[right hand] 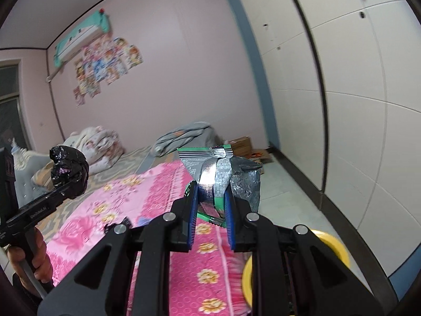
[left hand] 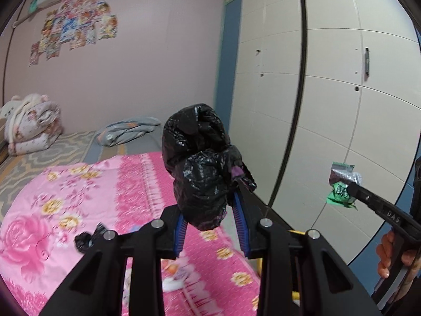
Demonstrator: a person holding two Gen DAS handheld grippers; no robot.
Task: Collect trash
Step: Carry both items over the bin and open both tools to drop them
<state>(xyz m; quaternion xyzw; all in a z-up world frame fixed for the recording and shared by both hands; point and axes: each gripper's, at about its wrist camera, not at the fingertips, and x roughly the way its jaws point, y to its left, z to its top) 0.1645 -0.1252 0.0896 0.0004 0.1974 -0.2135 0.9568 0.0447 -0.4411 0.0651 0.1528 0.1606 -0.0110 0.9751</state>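
Carrying step, I judge: my left gripper (left hand: 210,197) has its fingers clamped on a black bag (left hand: 202,163) above the bed (left hand: 79,197); my right gripper (right hand: 210,197) pinches a wrapper (right hand: 218,173) over the bed's right edge. Next, both need a bin.

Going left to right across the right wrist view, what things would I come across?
Window → left gripper holding a black bag → posters → grey blanket → green and silver wrapper in the right gripper → yellow bin → white wardrobe.
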